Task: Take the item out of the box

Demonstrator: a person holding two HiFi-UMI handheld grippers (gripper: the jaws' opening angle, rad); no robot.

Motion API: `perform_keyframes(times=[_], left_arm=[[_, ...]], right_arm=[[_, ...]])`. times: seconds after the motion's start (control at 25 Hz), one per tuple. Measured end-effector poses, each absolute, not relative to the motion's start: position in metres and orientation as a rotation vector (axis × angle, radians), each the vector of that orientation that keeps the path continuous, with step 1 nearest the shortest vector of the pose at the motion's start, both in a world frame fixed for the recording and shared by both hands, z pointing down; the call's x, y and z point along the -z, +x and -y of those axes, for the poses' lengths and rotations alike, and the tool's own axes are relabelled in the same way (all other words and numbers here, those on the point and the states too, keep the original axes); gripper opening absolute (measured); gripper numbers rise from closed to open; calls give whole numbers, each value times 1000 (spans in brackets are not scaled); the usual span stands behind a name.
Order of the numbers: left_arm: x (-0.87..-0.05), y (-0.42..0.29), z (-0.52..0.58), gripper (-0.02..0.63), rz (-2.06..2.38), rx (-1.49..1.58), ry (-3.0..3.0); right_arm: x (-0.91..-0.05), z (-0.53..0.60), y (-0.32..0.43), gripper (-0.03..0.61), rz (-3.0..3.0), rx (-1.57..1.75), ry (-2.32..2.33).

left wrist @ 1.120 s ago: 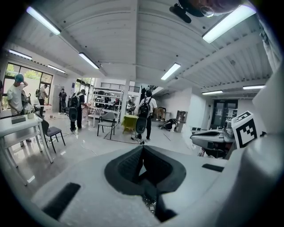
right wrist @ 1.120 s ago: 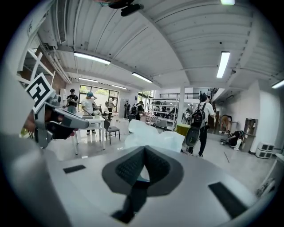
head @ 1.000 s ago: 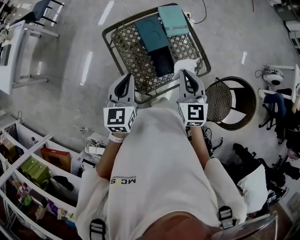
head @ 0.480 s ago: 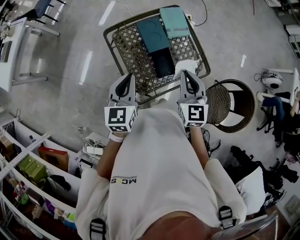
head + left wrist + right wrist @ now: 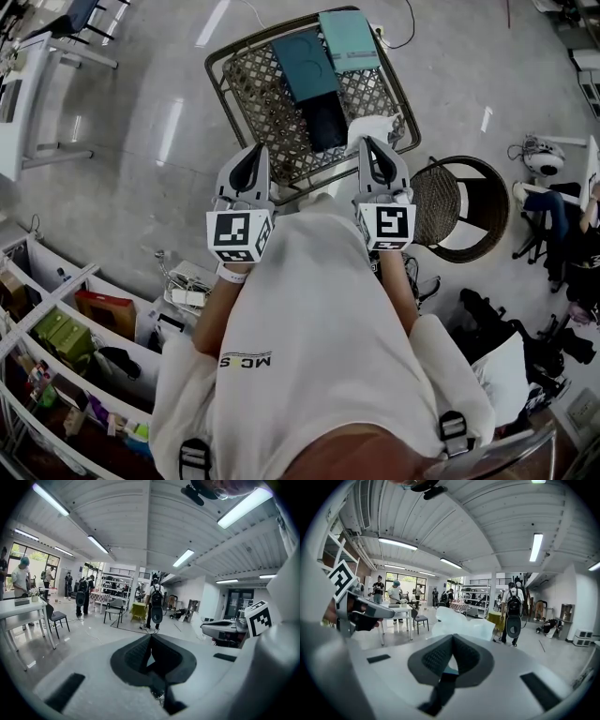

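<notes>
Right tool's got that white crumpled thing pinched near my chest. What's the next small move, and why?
Probably lower the right tool toward the bare lattice of the wicker table and set the white wrapping down there. That tool is shut on the wrapping, which sits off to the side of the dark box, and the left tool is shut and empty.

1. The right gripper (image 5: 451,638) fills the lower half of the view. Its dark jaws meet at a point, pinched on a crumpled white item (image 5: 461,623) that rises just past the tips toward 12 o'clock.
2. At 9 o'clock, the left gripper (image 5: 386,613) reaches in, with its marker cube (image 5: 342,580) above it.
3. At 3 o'clock of the item stands a person with a backpack (image 5: 513,609).
4. At 10 o'clock of the item are a white table (image 5: 396,607) and a chair (image 5: 419,618).
5. A ceiling light (image 5: 536,545) runs at 1 o'clock.
</notes>
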State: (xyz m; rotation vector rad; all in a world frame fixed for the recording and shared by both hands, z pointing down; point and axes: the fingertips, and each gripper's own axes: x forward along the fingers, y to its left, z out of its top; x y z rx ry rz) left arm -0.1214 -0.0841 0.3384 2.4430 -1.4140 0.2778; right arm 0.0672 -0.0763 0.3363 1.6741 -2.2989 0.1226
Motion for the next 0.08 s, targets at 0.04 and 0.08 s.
perform_keyframes(times=[0.04, 0.08], left_arm=[[-338, -121, 85, 26, 1415, -276, 2444], [-337, -121, 86, 26, 1417, -275, 2446]], right_arm=[[-336, 78, 66, 14, 2301, -122, 1672], [-336, 79, 66, 14, 2302, -122, 1670]])
